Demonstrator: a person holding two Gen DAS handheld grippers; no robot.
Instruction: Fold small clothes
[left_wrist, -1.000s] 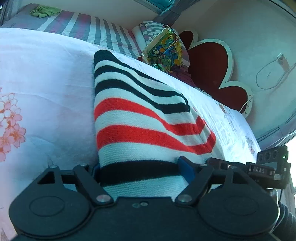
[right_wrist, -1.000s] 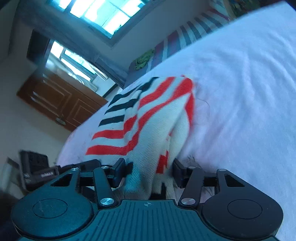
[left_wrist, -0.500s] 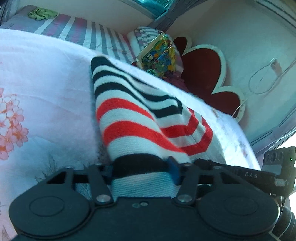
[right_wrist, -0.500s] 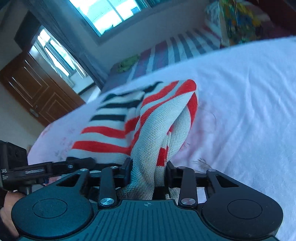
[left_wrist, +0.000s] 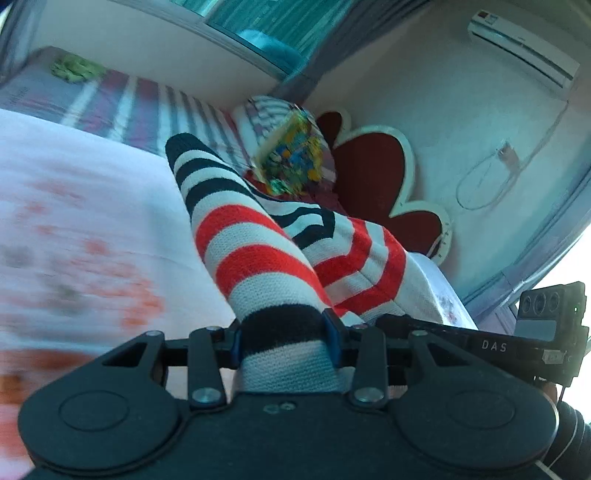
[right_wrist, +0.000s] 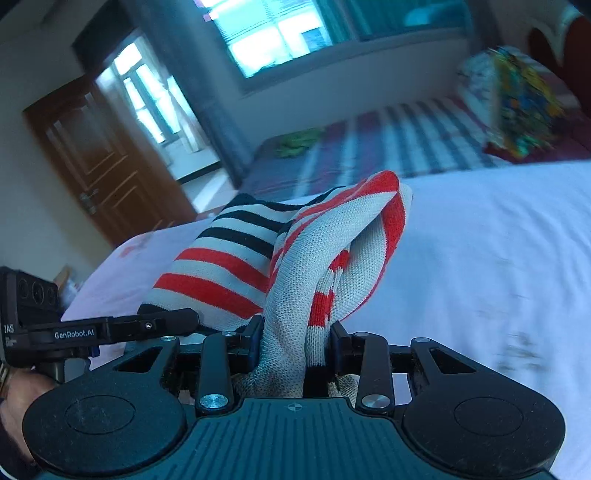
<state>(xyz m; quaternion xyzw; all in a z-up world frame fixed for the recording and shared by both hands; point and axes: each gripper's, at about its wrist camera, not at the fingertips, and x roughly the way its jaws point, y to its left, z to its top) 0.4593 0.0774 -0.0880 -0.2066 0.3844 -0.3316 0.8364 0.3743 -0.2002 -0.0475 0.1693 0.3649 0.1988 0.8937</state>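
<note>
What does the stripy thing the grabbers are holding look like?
On the big white bed sheet, look just in front of both grippers. Their jaws pinch a knitted garment. Only it has bold red, black and white stripes; the striped blanket behind is purple and white.

Knitted garment (left_wrist: 255, 236): off-white ground with horizontal stripes, black at one end, red in the middle, one black band at the other end. Bed cover (left_wrist: 92, 192): white, printed with orange-pink flowers. Farther bedding (right_wrist: 399, 136): purple and white stripes, with a green cloth (right_wrist: 297, 142) on it. Headboard (left_wrist: 373, 173): dark red, edged white. Left tool (left_wrist: 283, 334): black, blue pads. Door (right_wrist: 107, 162): brown.
</note>
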